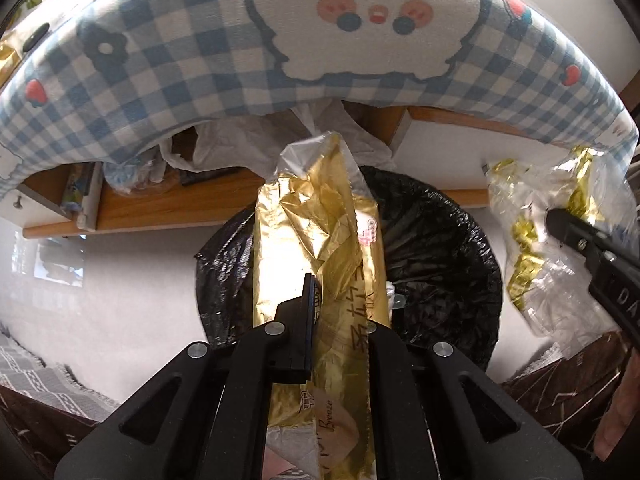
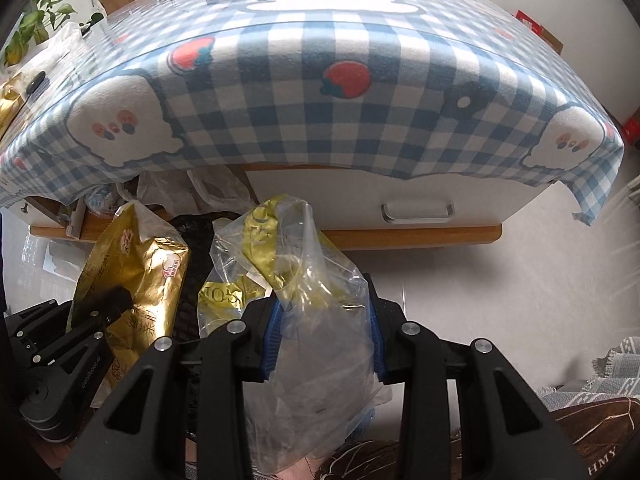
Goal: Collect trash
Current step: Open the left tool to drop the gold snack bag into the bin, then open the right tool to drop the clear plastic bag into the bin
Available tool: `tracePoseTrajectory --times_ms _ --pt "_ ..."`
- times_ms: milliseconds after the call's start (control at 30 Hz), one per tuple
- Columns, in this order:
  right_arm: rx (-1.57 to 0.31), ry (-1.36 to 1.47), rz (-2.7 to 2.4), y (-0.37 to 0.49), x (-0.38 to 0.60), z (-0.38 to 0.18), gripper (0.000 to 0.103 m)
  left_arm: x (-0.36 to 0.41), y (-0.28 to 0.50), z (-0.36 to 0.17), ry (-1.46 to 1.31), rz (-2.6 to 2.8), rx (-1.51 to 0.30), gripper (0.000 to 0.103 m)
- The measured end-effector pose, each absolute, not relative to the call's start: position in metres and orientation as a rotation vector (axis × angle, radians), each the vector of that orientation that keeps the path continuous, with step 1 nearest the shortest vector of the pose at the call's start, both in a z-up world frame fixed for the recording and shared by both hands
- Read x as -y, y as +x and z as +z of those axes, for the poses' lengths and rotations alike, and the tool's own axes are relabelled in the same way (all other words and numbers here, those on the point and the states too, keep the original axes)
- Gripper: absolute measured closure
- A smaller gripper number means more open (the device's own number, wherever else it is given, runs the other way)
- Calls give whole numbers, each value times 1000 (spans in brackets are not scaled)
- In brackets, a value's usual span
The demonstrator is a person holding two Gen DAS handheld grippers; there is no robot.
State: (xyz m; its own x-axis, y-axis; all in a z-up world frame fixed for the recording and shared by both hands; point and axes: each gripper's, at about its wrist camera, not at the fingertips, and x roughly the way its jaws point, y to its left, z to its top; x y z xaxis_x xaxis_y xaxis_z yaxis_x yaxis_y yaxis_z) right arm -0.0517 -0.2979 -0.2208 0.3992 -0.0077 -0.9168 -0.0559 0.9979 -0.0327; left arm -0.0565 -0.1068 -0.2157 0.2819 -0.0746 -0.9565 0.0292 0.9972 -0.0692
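Observation:
My left gripper (image 1: 340,320) is shut on a crumpled gold foil wrapper (image 1: 320,232) and holds it over a bin lined with a black bag (image 1: 448,264) on the floor. The same gold wrapper (image 2: 136,272) and the left gripper (image 2: 108,300) show at the left of the right wrist view. My right gripper (image 2: 324,332) is shut on a clear plastic bag with gold print (image 2: 308,280), held just right of the bin's black liner (image 2: 192,240). That clear bag (image 1: 540,248) and the right gripper's finger (image 1: 580,236) also show at the right of the left wrist view.
A table with a blue-and-white checked cloth (image 2: 320,112) overhangs the bin. Below it are a white drawer with a handle (image 2: 416,212), a wooden shelf (image 1: 160,208) with white plastic bags (image 1: 224,144) and clutter. A grey rug (image 1: 36,368) and brown cushion (image 2: 592,432) lie near me.

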Motion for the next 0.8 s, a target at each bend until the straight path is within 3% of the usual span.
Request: tracePoseTrajectory --times_ms 100,133,267,400,467,800 --pt "-1164 -63 26 -49 295 -222 70 109 -58 -213 -37 -75 -1248 69" --pt "-1163 -65 27 -49 294 -223 70 109 -58 -211 -42 -70 -1235 54" --pt "-1156 -71 32 -51 288 -224 69 103 -57 -206 -73 -54 -1211 35" --pt "-1155 -74 46 -52 283 -225 69 92 -58 -201 -71 -23 -1206 23" --pt "-1158 -67 54 -52 280 -227 69 84 -59 -195 -73 -1 -1191 13" --pt "-1154 -78 84 -52 256 -234 69 47 -64 -165 -79 28 -1137 6"
